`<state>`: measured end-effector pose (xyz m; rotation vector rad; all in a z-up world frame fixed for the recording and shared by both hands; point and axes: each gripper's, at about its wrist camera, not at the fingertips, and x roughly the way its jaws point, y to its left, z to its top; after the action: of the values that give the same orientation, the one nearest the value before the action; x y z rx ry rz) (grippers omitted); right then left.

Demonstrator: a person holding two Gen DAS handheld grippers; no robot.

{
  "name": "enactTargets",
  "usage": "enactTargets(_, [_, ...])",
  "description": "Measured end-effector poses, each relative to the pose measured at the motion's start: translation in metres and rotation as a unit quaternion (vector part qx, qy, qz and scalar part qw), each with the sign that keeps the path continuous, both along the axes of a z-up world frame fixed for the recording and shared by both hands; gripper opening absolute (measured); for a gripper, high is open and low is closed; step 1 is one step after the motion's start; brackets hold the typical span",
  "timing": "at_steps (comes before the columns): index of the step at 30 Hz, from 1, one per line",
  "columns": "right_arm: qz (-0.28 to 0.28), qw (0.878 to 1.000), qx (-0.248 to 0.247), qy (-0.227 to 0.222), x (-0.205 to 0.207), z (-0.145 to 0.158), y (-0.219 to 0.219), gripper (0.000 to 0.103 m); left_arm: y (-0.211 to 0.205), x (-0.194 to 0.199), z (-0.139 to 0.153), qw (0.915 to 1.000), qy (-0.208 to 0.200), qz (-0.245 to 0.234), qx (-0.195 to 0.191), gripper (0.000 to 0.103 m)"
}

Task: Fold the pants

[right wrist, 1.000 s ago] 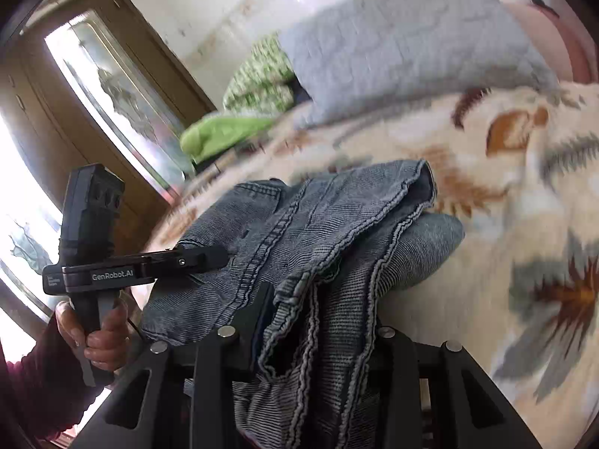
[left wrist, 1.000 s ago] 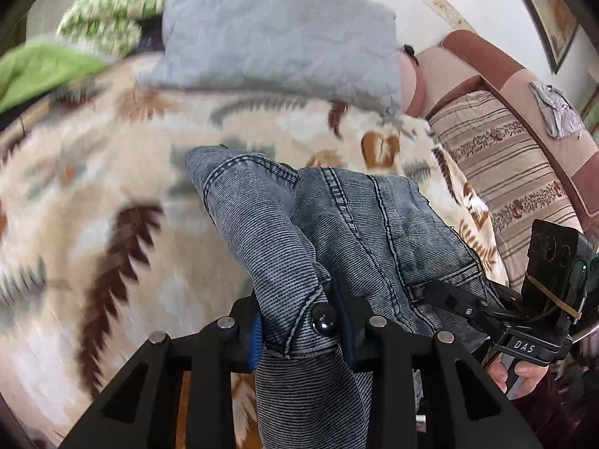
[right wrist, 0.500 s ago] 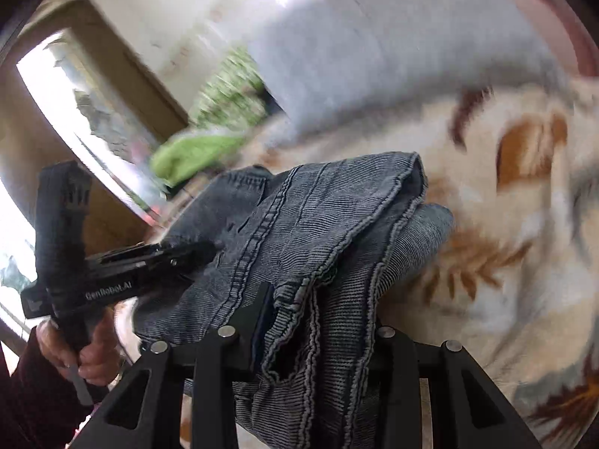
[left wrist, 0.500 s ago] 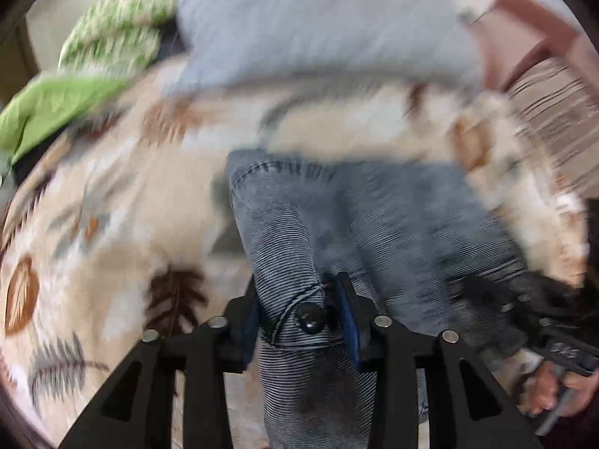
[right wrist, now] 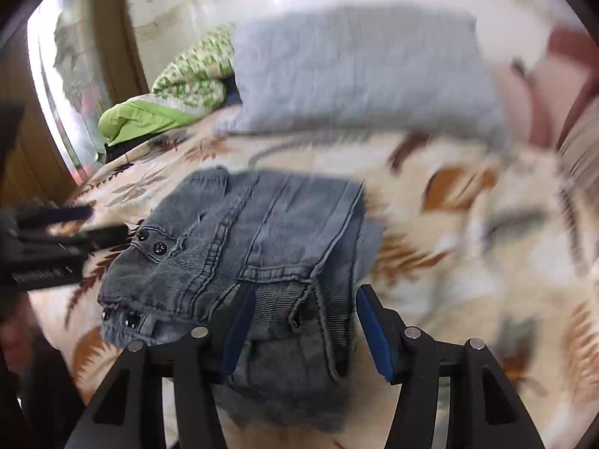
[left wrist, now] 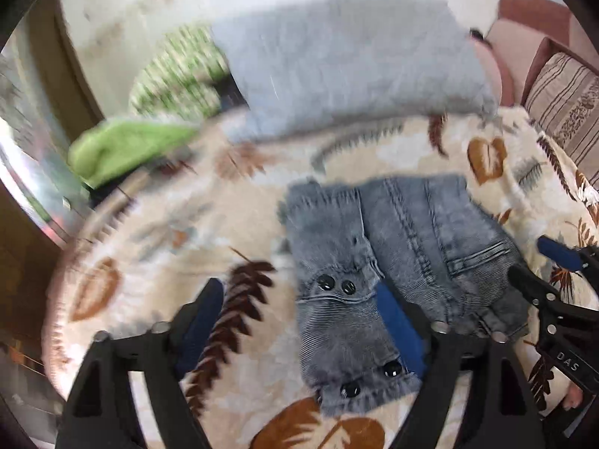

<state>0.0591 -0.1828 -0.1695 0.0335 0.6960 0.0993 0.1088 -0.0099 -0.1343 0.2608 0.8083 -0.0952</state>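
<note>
Folded grey denim pants (left wrist: 397, 262) lying on a leaf-print blanket (left wrist: 157, 239), just in front of a grey pillow (left wrist: 352, 63), left gripper (left wrist: 299, 321) spread wide, jaws just opened off the buttoned waistband, right gripper (right wrist: 299, 321) likewise just parted, its pads clear of the cloth between them.

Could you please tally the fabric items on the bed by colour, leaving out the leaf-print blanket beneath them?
Grey: 2, jeans and pillow
Green: 2, patterned bedding and plain cloth
Total: 4
</note>
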Motion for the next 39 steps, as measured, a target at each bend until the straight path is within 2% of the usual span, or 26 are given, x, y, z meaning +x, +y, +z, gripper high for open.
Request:
enactTargets(3, [-0.009, 0.998, -0.027, -0.054, -0.037, 0.027, 0.003, 0.06, 0.0, -0.033, 0.025, 0.9973, -0.069, 0.017, 0.019, 0.093])
enactTargets(7, [-0.015, 0.994, -0.016, -0.11, -0.083, 0.062, 0.006, 0.064, 0.004, -0.064, 0.054, 0.991, -0.129, 0.03, 0.015, 0.099])
enactTargets(12, [-0.033, 0.988, -0.016, -0.151, -0.114, 0.099, 0.021, 0.066, 0.016, -0.087, 0.081, 0.9844, -0.171, 0.044, -0.003, 0.102])
enactTargets(17, [-0.037, 0.986, -0.01, -0.165, -0.126, 0.127, 0.035, 0.068, 0.027, -0.096, 0.087, 0.9833, -0.173, 0.054, -0.015, 0.103])
enactTargets(21, [-0.042, 0.985, -0.004, -0.166, -0.127, 0.137, 0.044, 0.068, 0.037, -0.103, 0.091, 0.9822, -0.177, 0.058, -0.024, 0.103])
enactTargets(32, [-0.036, 0.991, -0.01, -0.128, -0.115, 0.122, 0.058, 0.068, 0.05, -0.102, 0.084, 0.9842, -0.161, 0.063, -0.038, 0.103])
enactTargets(39, [-0.035, 0.99, -0.009, -0.138, -0.119, 0.129, 0.061, 0.068, 0.057, -0.103, 0.086, 0.9844, -0.154, 0.067, -0.052, 0.103])
